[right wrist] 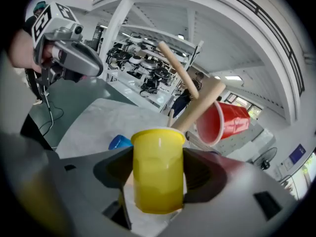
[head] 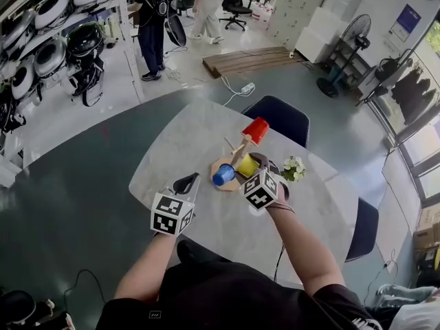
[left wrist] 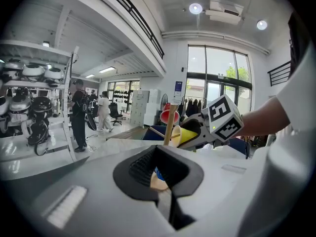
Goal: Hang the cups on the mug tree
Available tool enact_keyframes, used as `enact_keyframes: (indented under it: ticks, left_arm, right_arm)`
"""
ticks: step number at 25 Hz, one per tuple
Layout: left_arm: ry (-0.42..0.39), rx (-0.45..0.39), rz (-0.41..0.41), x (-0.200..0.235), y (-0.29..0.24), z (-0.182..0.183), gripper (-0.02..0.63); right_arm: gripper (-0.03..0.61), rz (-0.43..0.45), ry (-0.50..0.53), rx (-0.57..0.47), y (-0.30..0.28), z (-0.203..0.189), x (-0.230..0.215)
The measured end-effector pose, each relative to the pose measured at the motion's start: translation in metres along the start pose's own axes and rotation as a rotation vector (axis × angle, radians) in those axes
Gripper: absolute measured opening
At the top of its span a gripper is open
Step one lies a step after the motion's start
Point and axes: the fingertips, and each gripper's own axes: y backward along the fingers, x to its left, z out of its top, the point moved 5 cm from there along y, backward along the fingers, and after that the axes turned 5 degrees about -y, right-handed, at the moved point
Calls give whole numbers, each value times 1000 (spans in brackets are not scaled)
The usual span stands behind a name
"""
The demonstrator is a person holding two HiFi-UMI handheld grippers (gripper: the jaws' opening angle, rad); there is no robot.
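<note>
**Operator:** Presently, where is the yellow cup (right wrist: 158,157)?

**Technician:** It is pinched across its body between the jaws of the right gripper (right wrist: 159,181). It is held clear of the surface (head: 206,126), just beside the trunk of the mug tree (right wrist: 200,107).

**Operator:** State its orientation.

**Technician:** Its long axis runs along the line the jaws point. The open mouth faces away from the gripper, toward the tree, and the rim stands just in front of the trunk.

**Operator:** Which positions on the tree are taken?

**Technician:** The red cup (right wrist: 229,122) hangs high, to the right of the trunk in the right gripper view. The blue cup (right wrist: 117,142) sits low on the left, near the base; whether it rests on a peg cannot be confirmed. One bare peg (right wrist: 175,65) slants up and to the left, above the yellow cup.

**Operator:** And the left gripper (left wrist: 159,162)?

**Technician:** Its jaws are pressed together with nothing between them. It hovers over the surface on the blue cup's side of the tree. The right hand is the nearer one and carries the load.

**Operator:** What does the coming move turn on?

**Technician:** In my judgement, on alignment. The bare peg lies above and left of the rim, so the cup's axis probably has to be raised and tilted onto the peg's line before sliding on. The rim could knock the trunk or the red cup.
</note>
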Motion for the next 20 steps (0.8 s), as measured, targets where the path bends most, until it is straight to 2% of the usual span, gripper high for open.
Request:
enact_keyframes:
  ticks: [5, 20]
  left_arm:
    - [6, 4, 1, -1, 2, -3, 12]
    - [36, 7, 7, -4, 4, -11, 11]
  right_arm:
    - [310, 1, 44, 20, -4, 2, 3]
    - [310, 29, 76, -2, 5, 7, 9]
